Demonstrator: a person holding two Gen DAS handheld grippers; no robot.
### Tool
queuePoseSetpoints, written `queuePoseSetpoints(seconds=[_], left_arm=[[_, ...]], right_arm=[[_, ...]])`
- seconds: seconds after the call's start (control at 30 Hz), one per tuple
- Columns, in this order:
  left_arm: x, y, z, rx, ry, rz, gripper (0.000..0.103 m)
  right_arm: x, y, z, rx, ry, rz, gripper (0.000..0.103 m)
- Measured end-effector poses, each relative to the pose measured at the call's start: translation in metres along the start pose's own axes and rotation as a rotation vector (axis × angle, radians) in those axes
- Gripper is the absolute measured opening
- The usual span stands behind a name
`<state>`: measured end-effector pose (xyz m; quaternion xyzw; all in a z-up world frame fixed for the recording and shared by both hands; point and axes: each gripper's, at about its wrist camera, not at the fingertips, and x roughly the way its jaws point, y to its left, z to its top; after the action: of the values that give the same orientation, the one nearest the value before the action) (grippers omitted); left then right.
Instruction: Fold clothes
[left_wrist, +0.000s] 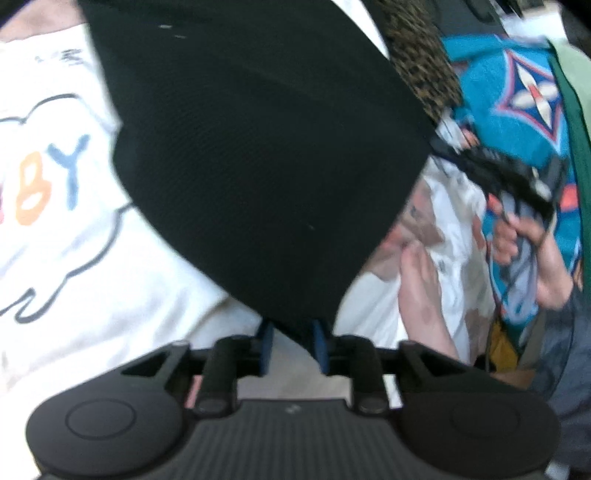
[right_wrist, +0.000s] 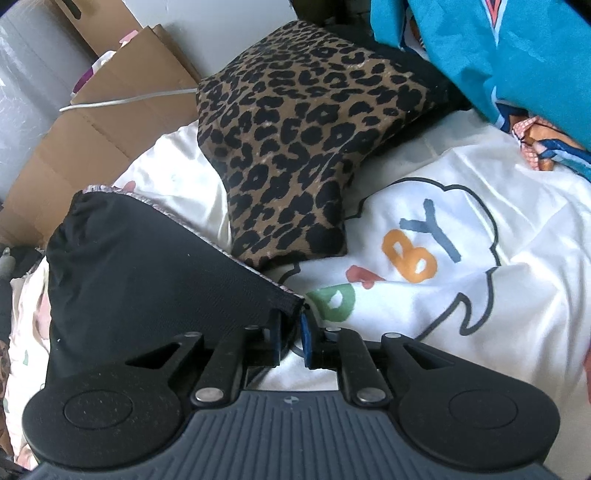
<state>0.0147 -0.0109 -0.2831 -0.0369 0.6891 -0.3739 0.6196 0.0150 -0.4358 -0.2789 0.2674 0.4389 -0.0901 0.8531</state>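
The white sheet (right_wrist: 461, 206) reads "BY" in blue and orange. Both grippers – left gripper (left_wrist: 293, 341) and right gripper (right_wrist: 291, 334) – pinch the black garment (left_wrist: 258, 147) above it, beside a leopard-print cloth (right_wrist: 295, 147); cardboard boxes (right_wrist: 110, 122) stand behind.

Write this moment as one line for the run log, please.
left gripper: shut on black garment | right gripper: shut on black garment | leopard-print garment: on white sheet

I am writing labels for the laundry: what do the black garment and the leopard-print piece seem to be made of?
Black garment: probably a thin matte knit, perhaps synthetic; fine ribbed lines show and it drapes limply. Leopard-print piece: seemingly a thicker woven or knit fabric, matte, with a slightly grainy surface. Exact fibres cannot be told.
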Motion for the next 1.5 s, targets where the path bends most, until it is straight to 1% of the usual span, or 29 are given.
queuePoseSetpoints(seconds=[0.03,0.07,0.1,0.23,0.3,0.37,0.4,0.53,0.7,0.77,0.87,0.9,0.97,1.07,1.13,1.2,1.33,1.43,1.5], left_arm=[[-0.001,0.003,0.001,-0.021,-0.007,0.001,0.036],[-0.002,0.007,0.001,-0.042,-0.013,0.002,0.036],[-0.003,0.011,0.002,-0.063,-0.020,0.002,0.036],[-0.013,0.013,0.007,-0.058,-0.036,0.007,0.036],[-0.023,0.014,0.011,-0.026,-0.043,0.022,0.035],[-0.039,0.013,0.018,0.027,-0.087,0.076,0.035],[-0.045,0.014,0.021,0.037,-0.108,0.096,0.035],[-0.060,0.022,0.036,0.016,-0.193,0.145,0.035],[-0.051,0.026,0.049,0.006,-0.241,0.193,0.032],[-0.047,0.028,0.052,-0.009,-0.263,0.219,0.032],[-0.048,0.036,0.052,-0.035,-0.299,0.253,0.033],[-0.049,0.039,0.051,-0.042,-0.308,0.268,0.033],[-0.050,0.047,0.047,-0.061,-0.312,0.306,0.030],[-0.053,0.050,0.038,-0.052,-0.305,0.295,0.030],[-0.055,0.052,0.031,-0.045,-0.300,0.287,0.031],[-0.053,0.052,0.027,-0.029,-0.291,0.289,0.031],[-0.051,0.052,0.020,0.003,-0.273,0.293,0.031],[-0.046,0.052,0.017,-0.001,-0.264,0.266,0.031],[-0.040,0.050,0.017,0.012,-0.253,0.275,0.031]], right_arm=[[0.000,-0.001,0.000,0.009,0.002,0.005,0.015],[0.000,-0.003,0.000,0.018,0.003,0.010,0.024],[0.000,-0.004,0.000,0.026,0.002,0.012,0.028],[-0.002,-0.004,0.002,0.022,-0.010,-0.007,0.028],[-0.006,-0.001,0.004,0.002,-0.032,-0.012,0.028],[-0.011,0.003,0.007,-0.017,-0.056,-0.011,0.028],[-0.014,0.005,0.009,-0.026,-0.068,-0.006,0.028],[-0.020,0.022,0.015,-0.059,-0.084,0.059,0.028],[-0.009,0.051,0.009,-0.156,-0.054,0.096,0.028],[-0.001,0.058,0.006,-0.171,-0.032,0.107,0.028],[0.013,0.069,0.000,-0.206,0.012,0.111,0.028],[0.018,0.071,-0.002,-0.228,0.026,0.099,0.028],[0.027,0.073,-0.006,-0.260,0.052,0.066,0.030],[0.033,0.067,-0.005,-0.258,0.065,0.005,0.026],[0.030,0.063,-0.002,-0.240,0.057,-0.016,0.026],[0.026,0.064,0.000,-0.247,0.051,-0.026,0.027],[0.014,0.076,-0.001,-0.275,0.025,-0.006,0.028],[0.008,0.089,-0.002,-0.296,0.031,0.032,0.028],[0.004,0.098,-0.003,-0.310,0.036,0.057,0.028]])
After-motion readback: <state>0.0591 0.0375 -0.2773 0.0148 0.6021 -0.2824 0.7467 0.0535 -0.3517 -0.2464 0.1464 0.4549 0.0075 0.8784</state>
